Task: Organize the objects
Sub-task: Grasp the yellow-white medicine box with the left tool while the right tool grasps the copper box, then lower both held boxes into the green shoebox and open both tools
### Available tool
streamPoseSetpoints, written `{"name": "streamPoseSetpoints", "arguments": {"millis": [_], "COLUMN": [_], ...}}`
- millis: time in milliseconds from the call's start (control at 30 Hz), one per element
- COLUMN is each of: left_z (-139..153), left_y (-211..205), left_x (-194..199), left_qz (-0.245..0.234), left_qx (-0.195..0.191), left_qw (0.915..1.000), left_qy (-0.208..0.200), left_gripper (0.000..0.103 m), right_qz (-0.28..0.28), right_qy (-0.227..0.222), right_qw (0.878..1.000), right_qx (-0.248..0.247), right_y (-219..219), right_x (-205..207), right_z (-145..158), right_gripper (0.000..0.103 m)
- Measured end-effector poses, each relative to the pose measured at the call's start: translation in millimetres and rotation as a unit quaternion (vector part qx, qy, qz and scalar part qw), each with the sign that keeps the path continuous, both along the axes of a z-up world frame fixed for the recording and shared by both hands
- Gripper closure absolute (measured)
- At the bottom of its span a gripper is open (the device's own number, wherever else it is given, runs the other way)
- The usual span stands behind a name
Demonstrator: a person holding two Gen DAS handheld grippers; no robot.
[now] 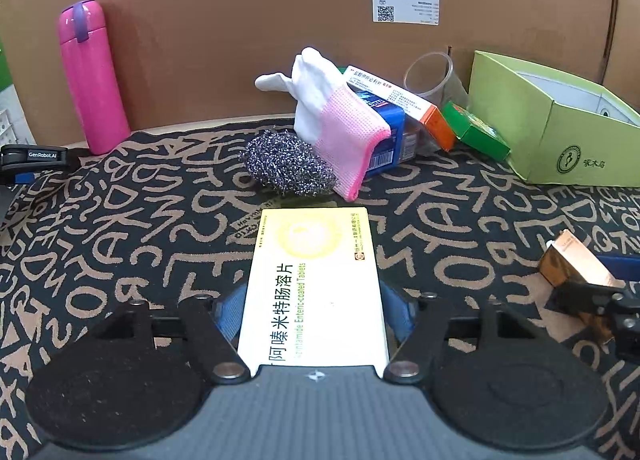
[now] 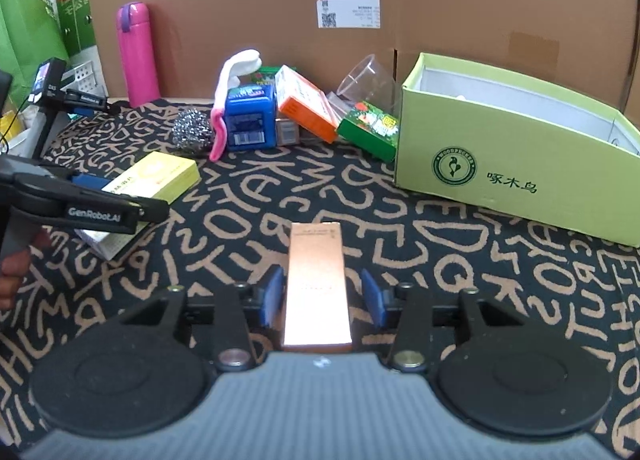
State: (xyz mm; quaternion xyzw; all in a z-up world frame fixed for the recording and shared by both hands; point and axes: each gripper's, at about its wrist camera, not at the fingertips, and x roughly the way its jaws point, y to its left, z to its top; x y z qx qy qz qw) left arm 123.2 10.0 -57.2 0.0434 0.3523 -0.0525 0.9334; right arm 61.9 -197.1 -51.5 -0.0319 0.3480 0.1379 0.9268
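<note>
Two grippers work: the left gripper (image 1: 312, 312) clamps a yellow tablet box (image 1: 314, 284); the right gripper (image 2: 320, 296) stands open around a copper box (image 2: 316, 288).

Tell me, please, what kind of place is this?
Probably a home or office corner staged for tidying practice, not a real kitchen: a patterned mat backed by cardboard, a green box, and a mixed pile: scourer, glove, cartons.

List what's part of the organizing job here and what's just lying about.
Job, likely: tablet box, copper box, green open box, and the pile: glove, steel scourer, blue box, orange box, small green box, clear cup.
Lying about, likely: pink flask, cardboard wall, patterned cloth, green cartons at far left.
</note>
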Motion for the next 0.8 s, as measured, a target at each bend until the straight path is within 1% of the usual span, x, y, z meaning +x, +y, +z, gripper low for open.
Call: {"name": "streamPoseSetpoints", "arguments": {"millis": [67,133,200,333,433,467,500,533,600,733,800], "left_z": [0.1,0.7,0.7,-0.8,-0.4,-0.2,-0.1,-0.2,0.0,4.6,11.0], "left_y": [0.5,0.1,-0.2,-0.7,-2.6,-3.0,-3.7,-4.5,-3.8,-8.0,-17.4], "left_x": [0.7,0.3,-0.2,-0.7,-1.0,-1.0,-1.1,-1.3,-1.5,-6.7,-13.4], "left_qz": [-0.001,-0.003,-0.003,0.0,0.0,0.0,0.001,0.002,0.001,-0.008,-0.021], "left_qx": [-0.002,-0.008,-0.014,-0.013,-0.01,-0.01,-0.009,-0.008,-0.008,-0.024,-0.02], "left_qw": [1.0,1.0,0.9999,0.9999,0.9999,0.9999,1.0,1.0,1.0,0.9997,0.9996], "left_qy": [0.001,0.003,0.005,-0.002,-0.002,-0.001,0.0,-0.001,-0.001,0.004,-0.006], "left_gripper": [0.031,0.034,0.034,0.033,0.034,0.034,0.034,0.034,0.034,0.034,0.034], "right_qz": [0.003,0.007,0.011,0.016,0.013,0.012,0.01,0.01,0.01,0.005,0.002], "right_qy": [0.004,0.003,0.004,0.005,0.003,0.003,0.002,0.0,-0.004,-0.01,-0.014], "right_qw": [1.0,1.0,1.0,1.0,1.0,1.0,1.0,1.0,1.0,1.0,1.0], "right_qx": [0.0,-0.005,-0.008,-0.019,-0.022,-0.02,-0.018,-0.015,-0.013,0.005,0.015], "right_y": [1.5,2.6,4.0,7.7,8.0,7.1,6.2,5.0,4.0,-2.4,-8.5], "right_x": [3.7,6.2,8.0,9.4,8.0,7.3,6.3,5.4,3.7,-0.9,-5.4], "right_z": [-2.4,-4.0,-3.4,-2.8,-3.5,-3.9,-4.1,-4.3,-4.9,-4.8,-2.7], "right_gripper": [0.061,0.06,0.061,0.061,0.066,0.067,0.071,0.072,0.072,0.072,0.072]}}
